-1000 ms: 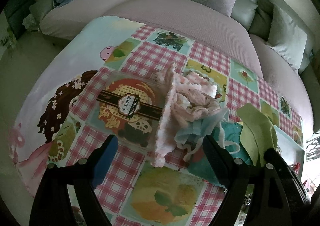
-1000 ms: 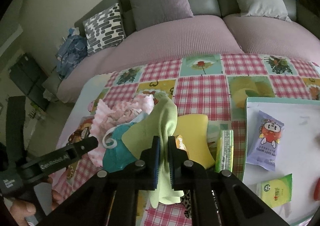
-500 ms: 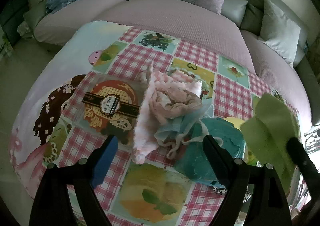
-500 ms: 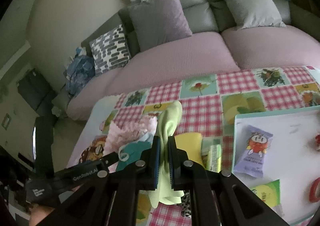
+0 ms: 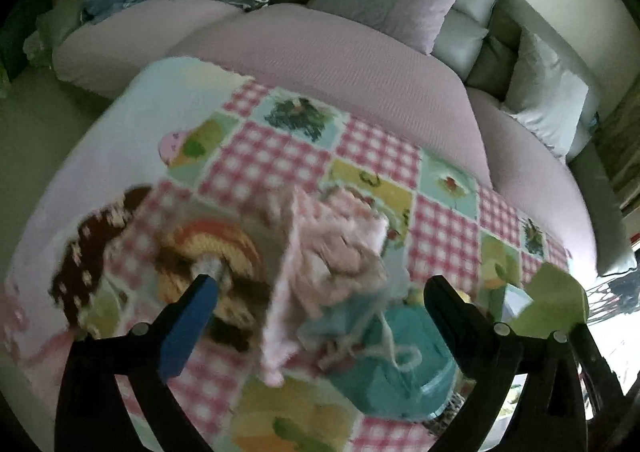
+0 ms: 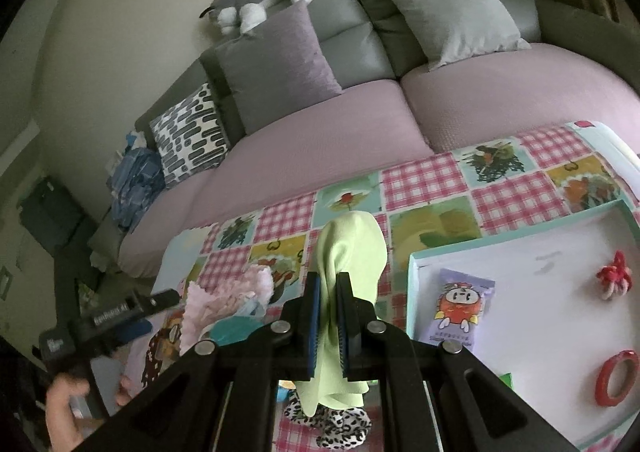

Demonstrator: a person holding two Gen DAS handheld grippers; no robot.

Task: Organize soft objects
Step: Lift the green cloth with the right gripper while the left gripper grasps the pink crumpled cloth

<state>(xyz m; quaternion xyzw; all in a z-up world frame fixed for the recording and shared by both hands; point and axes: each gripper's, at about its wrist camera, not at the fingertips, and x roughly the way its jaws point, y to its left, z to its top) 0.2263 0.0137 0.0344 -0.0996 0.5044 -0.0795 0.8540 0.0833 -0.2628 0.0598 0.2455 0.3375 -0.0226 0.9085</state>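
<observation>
Right gripper (image 6: 328, 318) pinches the lime-green cloth (image 6: 352, 252), lifted clear of the checked blanket (image 6: 508, 188), likely so it separates from the heap. Left gripper (image 5: 320, 312) hangs over the pink frilly cloth (image 5: 332, 252) and teal item (image 5: 400, 368) at near left, jaws opening with nothing gripped, probably readying the next pick. White tray (image 6: 520, 292) lies right.

You are seeing white lettering on the side of the left gripper (image 6: 120, 310) in the right wrist view, but it is blurring too much to be read; the purple snack packet (image 6: 460, 306) in the white tray (image 6: 416, 264) is showing a cartoon figure and small print below it, which is staying illegible; nothing else is carrying readable text.
</observation>
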